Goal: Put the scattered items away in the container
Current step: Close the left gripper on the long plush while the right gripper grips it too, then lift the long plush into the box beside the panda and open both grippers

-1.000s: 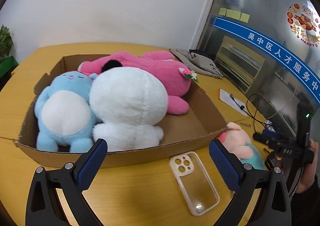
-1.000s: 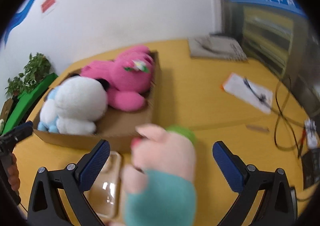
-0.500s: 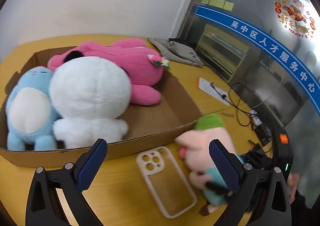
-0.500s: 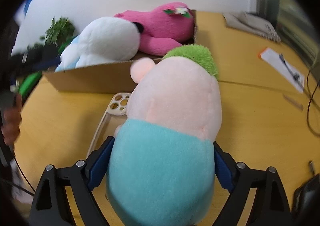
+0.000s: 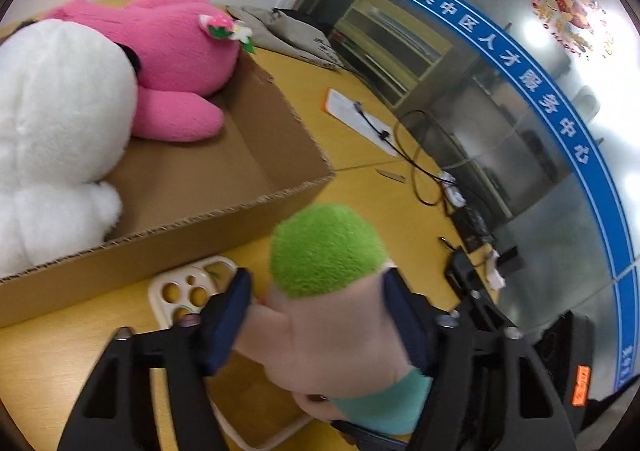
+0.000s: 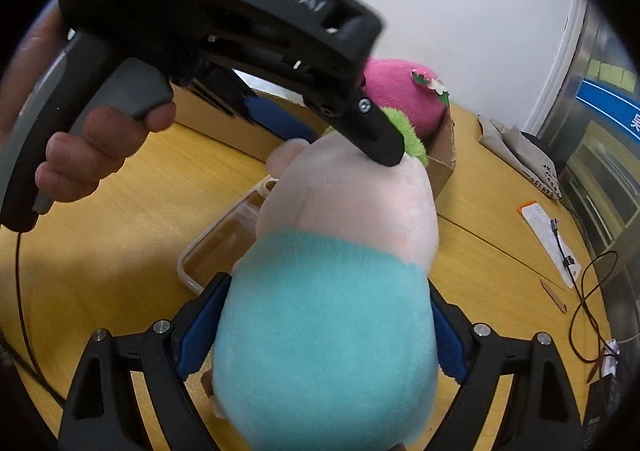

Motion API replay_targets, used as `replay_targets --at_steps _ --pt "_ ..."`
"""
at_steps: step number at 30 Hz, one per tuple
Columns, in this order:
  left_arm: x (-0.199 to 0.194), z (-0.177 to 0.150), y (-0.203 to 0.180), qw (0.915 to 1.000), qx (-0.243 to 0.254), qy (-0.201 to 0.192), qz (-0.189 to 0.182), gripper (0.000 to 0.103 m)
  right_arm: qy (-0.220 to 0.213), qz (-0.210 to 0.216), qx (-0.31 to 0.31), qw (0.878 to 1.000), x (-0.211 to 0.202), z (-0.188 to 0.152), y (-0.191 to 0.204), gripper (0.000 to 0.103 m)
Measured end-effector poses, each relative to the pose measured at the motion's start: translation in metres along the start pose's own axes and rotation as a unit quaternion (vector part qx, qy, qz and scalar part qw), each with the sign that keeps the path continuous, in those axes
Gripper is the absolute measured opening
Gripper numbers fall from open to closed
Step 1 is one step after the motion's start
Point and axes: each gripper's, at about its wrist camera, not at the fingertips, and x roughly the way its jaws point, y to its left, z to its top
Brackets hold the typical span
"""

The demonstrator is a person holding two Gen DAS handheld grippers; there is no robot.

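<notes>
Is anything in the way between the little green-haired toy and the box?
Only the box's own near wall. The green-haired toy, gripped by the left gripper and right gripper, must rise over it. The bare corner beside the white plush and pink plush looks free.

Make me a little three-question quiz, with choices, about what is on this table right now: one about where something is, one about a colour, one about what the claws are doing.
1. Where does the clear phone case lie?
A. Inside the cardboard box
B. On the table in front of the box
C. On top of the white plush

2. What colour is the tuft on the head of the plush being held?
A. Green
B. Red
C. Black

3. What is the left claw doing?
A. Hanging open over the box
B. Pinching the phone case
C. Clamped on the plush's head

Answers:
1 B, it rests on the wood outside the cardboard box.
2 A, the tufted plush has a green top.
3 C, both pads press its head, while the right claw squeezes its teal body.
</notes>
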Motion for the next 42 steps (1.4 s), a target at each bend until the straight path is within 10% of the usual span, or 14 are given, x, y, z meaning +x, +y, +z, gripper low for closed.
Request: replay_targets --at_steps 3,7,10,28,36,42 --pt "-0.005 -0.001 -0.008 0.9999 0.009 -0.001 0.011 0.059 -0.010 -0.003 -0.018 1.000 -0.002 -0.003 0.004 0.089" --pt "-0.010 0.001 -0.007 0.9995 -0.014 -0.012 -0.027 0.092 -0.013 -0.006 -0.043 0.999 -0.001 0.000 0.014 0.089" --pt "-0.004 0.001 -0.016 0.9993 0.020 -0.007 0.030 0.063 -0.013 -0.020 -0.061 0.998 -0.001 -0.001 0.021 0.089" --pt "0.001 -0.008 -0.008 0.9996 0.019 0.005 0.022 0.059 0.048 0.123 0.076 0.988 -0.033 -0.016 -0.034 0.084" --pt "-0.029 0.011 -0.037 0.9965 0.064 -0.040 0.036 0.056 0.000 0.121 0.100 0.988 -0.043 -0.012 -0.036 0.067" --pt "-0.070 0.089 -0.064 0.9778 0.156 -0.115 0.080 0.056 -0.088 0.109 0.116 0.983 -0.049 0.050 -0.065 0.067"
